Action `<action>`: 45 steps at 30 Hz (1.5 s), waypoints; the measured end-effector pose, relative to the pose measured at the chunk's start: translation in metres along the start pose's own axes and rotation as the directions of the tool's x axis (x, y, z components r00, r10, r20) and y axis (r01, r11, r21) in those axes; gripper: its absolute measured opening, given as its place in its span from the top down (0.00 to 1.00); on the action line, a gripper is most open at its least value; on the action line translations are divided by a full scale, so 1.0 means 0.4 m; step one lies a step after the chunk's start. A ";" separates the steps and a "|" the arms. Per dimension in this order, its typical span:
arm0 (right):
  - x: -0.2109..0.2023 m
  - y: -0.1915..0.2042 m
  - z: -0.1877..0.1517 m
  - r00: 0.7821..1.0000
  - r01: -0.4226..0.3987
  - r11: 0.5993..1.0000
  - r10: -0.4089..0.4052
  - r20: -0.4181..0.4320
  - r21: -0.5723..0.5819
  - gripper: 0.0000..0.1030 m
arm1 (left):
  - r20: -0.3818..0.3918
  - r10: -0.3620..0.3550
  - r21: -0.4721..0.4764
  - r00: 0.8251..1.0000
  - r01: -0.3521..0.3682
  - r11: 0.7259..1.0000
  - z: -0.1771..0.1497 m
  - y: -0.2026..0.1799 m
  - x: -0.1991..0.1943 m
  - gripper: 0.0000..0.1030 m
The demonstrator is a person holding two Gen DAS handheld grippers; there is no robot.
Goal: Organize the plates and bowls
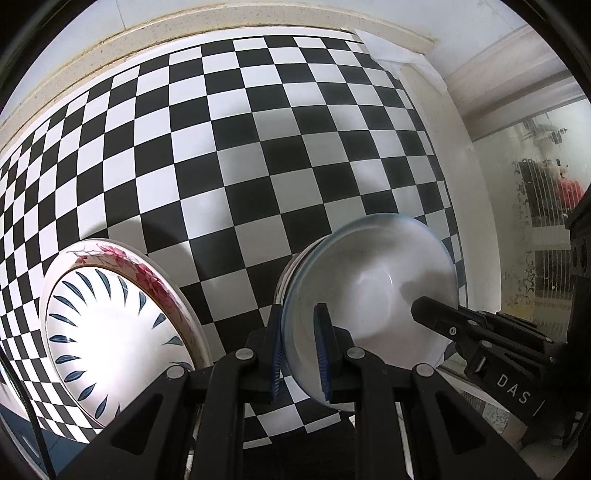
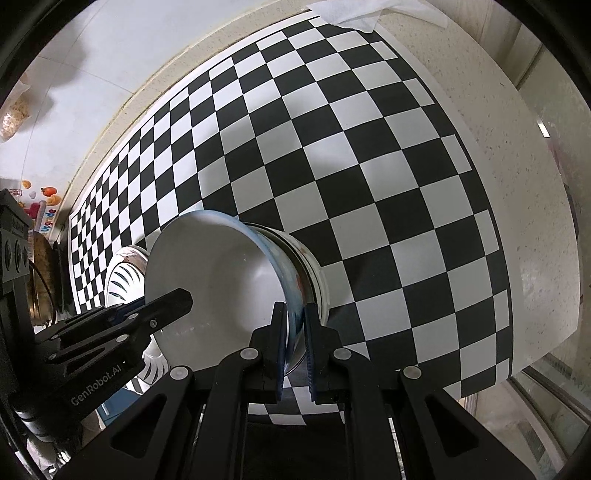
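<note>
A white bowl with a blue rim (image 1: 369, 280) is held above the checkered mat, with another bowl nested under it (image 2: 314, 273). My left gripper (image 1: 299, 350) is shut on its rim on one side. My right gripper (image 2: 295, 332) is shut on the opposite rim; it also shows in the left wrist view (image 1: 443, 321). The bowl shows in the right wrist view (image 2: 214, 280). A white plate with blue leaf marks (image 1: 110, 325) lies on a larger plate with red flowers (image 1: 147, 277) at the left.
The black and white checkered mat (image 1: 258, 129) covers a pale stone counter (image 2: 535, 221). A white cloth (image 2: 347, 14) lies at the mat's far corner. A glass door (image 1: 535, 221) stands beyond the counter's right edge.
</note>
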State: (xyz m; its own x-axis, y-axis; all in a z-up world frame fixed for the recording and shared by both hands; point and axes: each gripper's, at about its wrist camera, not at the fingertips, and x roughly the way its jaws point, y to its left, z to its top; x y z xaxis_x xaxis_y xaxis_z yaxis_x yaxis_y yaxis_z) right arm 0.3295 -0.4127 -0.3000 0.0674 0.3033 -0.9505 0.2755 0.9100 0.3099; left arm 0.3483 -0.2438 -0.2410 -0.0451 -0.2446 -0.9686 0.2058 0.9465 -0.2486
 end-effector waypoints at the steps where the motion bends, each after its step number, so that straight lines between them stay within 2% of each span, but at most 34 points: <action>1: 0.000 0.000 0.001 1.000 0.000 1.000 0.000 -0.001 0.000 0.90 | 0.001 0.001 0.002 1.000 -0.001 1.000 -0.001 -0.001 0.000 0.86; 11: 0.003 -0.008 0.003 1.000 -0.018 1.000 0.018 -0.014 0.023 0.87 | -0.010 -0.006 -0.008 1.000 0.006 1.000 0.001 0.006 0.001 0.86; 18: -0.010 -0.017 -0.004 1.000 -0.015 1.000 0.015 -0.001 0.025 0.83 | 0.018 0.011 -0.004 1.000 -0.011 1.000 -0.005 0.015 -0.034 0.86; 23: -0.048 -0.001 -0.028 0.999 0.012 1.000 -0.012 0.031 -0.013 0.82 | 0.081 0.057 0.019 0.995 -0.058 0.998 -0.028 0.017 -0.099 0.86; 28: -0.115 0.042 -0.081 0.996 0.040 0.996 -0.033 0.088 -0.077 0.80 | 0.164 0.095 0.047 0.982 -0.104 0.993 -0.074 0.023 -0.177 0.84; 32: -0.173 0.075 -0.135 0.989 0.063 0.992 -0.047 0.142 -0.110 0.73 | 0.197 0.095 0.075 0.976 -0.111 0.991 -0.121 0.023 -0.223 0.82; 34: -0.199 0.091 -0.159 0.985 0.076 0.989 -0.055 0.166 -0.127 0.67 | 0.206 0.086 0.088 0.975 -0.106 0.991 -0.145 0.022 -0.239 0.80; 37: -0.234 0.116 -0.197 0.979 0.097 0.983 -0.065 0.194 -0.159 0.52 | 0.223 0.073 0.105 0.972 -0.098 0.990 -0.173 0.018 -0.257 0.71; 39: -0.253 0.134 -0.223 0.973 0.128 0.975 -0.087 0.214 -0.183 0.41 | 0.238 0.063 0.113 0.969 -0.092 0.989 -0.189 0.014 -0.268 0.58; 41: -0.268 0.141 -0.242 0.968 0.141 0.972 -0.095 0.233 -0.190 0.33 | 0.255 0.056 0.114 0.965 -0.087 0.990 -0.204 0.012 -0.282 0.46; 43: -0.285 0.142 -0.264 0.966 0.143 0.971 -0.094 0.240 -0.191 0.29 | 0.266 0.047 0.119 0.963 -0.081 0.990 -0.219 0.009 -0.297 0.42; 45: -0.297 0.140 -0.281 0.965 0.138 0.972 -0.089 0.246 -0.189 0.24 | 0.281 0.047 0.122 0.958 -0.084 0.989 -0.232 0.006 -0.311 0.33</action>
State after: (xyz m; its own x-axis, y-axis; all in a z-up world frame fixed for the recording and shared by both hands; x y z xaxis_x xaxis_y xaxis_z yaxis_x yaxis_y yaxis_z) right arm 0.2292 -0.3661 -0.1674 0.2765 0.1423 -0.9504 0.0955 0.9800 0.1745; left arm 0.2638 -0.1917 -0.1219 0.2414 -0.2492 -0.9379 0.3264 0.9310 -0.1634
